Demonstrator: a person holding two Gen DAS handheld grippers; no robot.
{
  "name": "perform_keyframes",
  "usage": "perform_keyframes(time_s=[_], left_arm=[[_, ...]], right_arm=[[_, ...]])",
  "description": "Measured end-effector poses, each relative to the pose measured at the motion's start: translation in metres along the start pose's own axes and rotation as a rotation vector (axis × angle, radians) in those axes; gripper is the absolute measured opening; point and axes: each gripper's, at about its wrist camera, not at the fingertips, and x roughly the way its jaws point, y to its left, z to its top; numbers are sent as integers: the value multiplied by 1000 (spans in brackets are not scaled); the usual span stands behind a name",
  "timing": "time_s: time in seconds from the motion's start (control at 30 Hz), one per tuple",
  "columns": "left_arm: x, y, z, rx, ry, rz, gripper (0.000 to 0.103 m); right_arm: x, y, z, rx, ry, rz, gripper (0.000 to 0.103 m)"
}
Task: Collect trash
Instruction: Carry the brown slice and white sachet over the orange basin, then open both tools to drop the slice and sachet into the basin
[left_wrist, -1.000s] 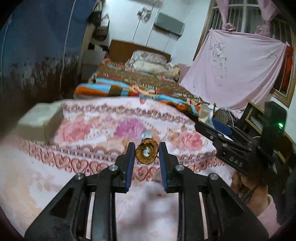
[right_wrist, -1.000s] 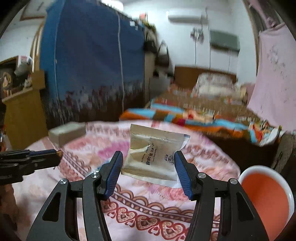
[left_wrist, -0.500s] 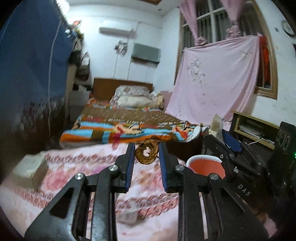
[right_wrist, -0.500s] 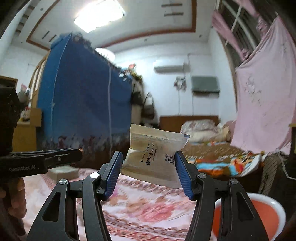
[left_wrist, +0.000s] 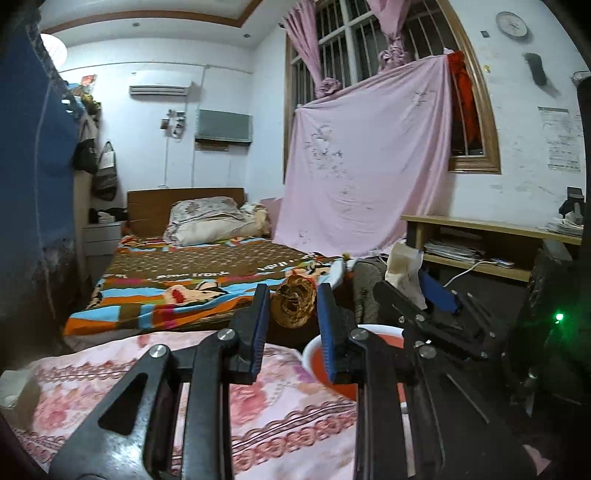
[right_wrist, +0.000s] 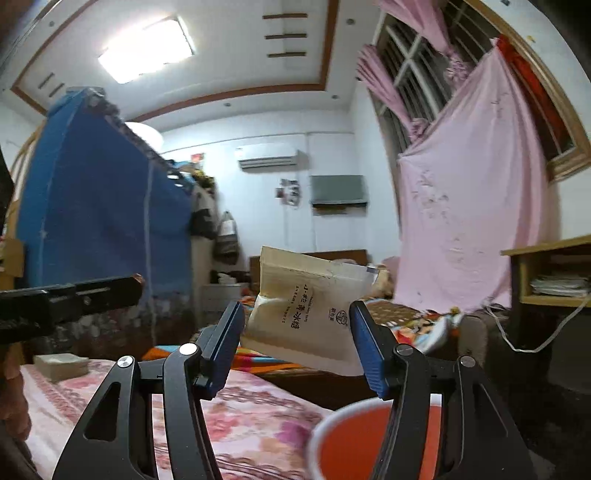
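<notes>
— What does the bedroom hold?
— A bed (left_wrist: 192, 273) under a striped blanket, a pink sheet (left_wrist: 365, 166) draped over the barred window (left_wrist: 354, 48), a blue wardrobe (right_wrist: 99, 206).
— And the light?
— A ceiling panel (right_wrist: 146, 50) glows; an air conditioner (right_wrist: 267, 158) hangs on the white wall.

Beige packet (right_wrist: 301, 314) between right gripper (right_wrist: 295, 347) pads

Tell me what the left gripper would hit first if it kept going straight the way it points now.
Probably the bed. The left gripper, shut on a brown ring-shaped scrap, points level over the table edge, above the orange bin, toward the colourful bedspread. Depth is unclear, but nothing nearer shows in that line.
</notes>
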Motion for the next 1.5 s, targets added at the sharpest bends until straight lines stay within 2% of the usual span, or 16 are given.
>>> perform_keyframes(time_s=[0.2,0.4,0.63,0.9,1.1,1.27,1.5], left_arm=[[31,-11,-1,-8,69,-66,10],[71,-22,-4,-72,186,-140,10],[108,-32,-17,-153,318,-195,10],[149,-33,-37,-292,492,-248,10],[160,-37,-45,-328,551,-256,12],[163,-37,-48,-351,564,-250,27],[156,-30,-45,-354,540,-217,34]], right_arm=[[4,-32,-10,49,35,-88,57],[11,-61,-22,120,111,-154,58],[13,-80,-28,178,160,-192,59],[22,-92,-37,230,246,-213,61],[27,-97,-46,265,314,-230,64],[28,-102,-50,295,342,-241,67],[27,-105,-52,316,350,-246,69]])
